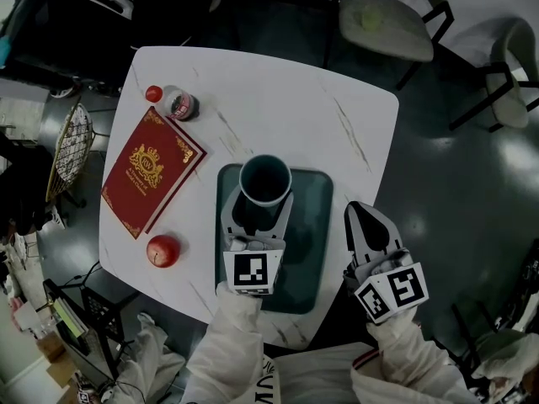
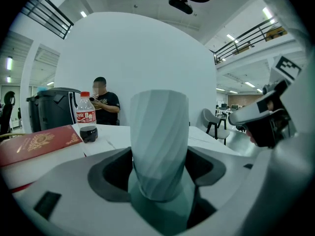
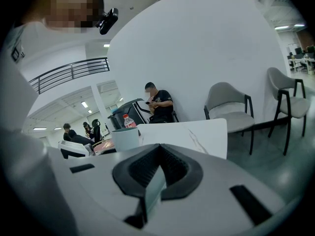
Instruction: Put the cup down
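Head view: your left gripper [image 1: 262, 199] has fingers clamped on the pale ribbed cup [image 1: 265, 179] over the dark teal tray [image 1: 316, 225], so lower it level before opening. Your right gripper [image 1: 362, 213] has its fingers together.

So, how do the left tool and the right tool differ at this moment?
The left tool is shut on the pale ribbed cup; the right tool is shut on nothing. The left tool is above the dark green tray; the right tool is to the right of that tray. Both point forward, and each carries a marker cube.
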Available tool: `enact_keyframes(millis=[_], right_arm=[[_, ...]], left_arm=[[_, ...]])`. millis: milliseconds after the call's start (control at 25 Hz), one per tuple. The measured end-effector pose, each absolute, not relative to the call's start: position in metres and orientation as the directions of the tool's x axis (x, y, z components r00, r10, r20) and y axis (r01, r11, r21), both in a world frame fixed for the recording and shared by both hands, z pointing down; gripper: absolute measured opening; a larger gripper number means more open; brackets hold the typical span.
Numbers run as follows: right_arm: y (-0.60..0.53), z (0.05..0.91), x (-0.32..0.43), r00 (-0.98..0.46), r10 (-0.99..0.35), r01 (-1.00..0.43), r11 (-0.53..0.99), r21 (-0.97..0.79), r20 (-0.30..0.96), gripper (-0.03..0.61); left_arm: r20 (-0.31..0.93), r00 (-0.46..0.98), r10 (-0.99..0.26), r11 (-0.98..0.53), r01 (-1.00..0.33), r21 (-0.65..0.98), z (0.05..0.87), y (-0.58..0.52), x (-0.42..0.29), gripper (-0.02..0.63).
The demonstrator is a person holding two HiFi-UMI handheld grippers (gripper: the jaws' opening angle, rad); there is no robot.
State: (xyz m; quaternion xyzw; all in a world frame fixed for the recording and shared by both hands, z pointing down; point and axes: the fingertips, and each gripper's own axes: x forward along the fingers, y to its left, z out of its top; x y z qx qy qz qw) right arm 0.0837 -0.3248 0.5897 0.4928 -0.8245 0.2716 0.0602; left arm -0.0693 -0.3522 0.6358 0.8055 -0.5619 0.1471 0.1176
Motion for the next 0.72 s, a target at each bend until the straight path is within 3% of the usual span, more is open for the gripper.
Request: enact_keyframes(millis=[720], right_arm=[[-0.321, 0.591, 0.070, -0.532, -0.767, -0.825, 0.374, -0.424, 0.359, 0.005]], left_arm=[[0.428, 0.292, -0.855, -0.305, -0.952, 0.040, 0.646, -0.334, -0.074, 0.345]])
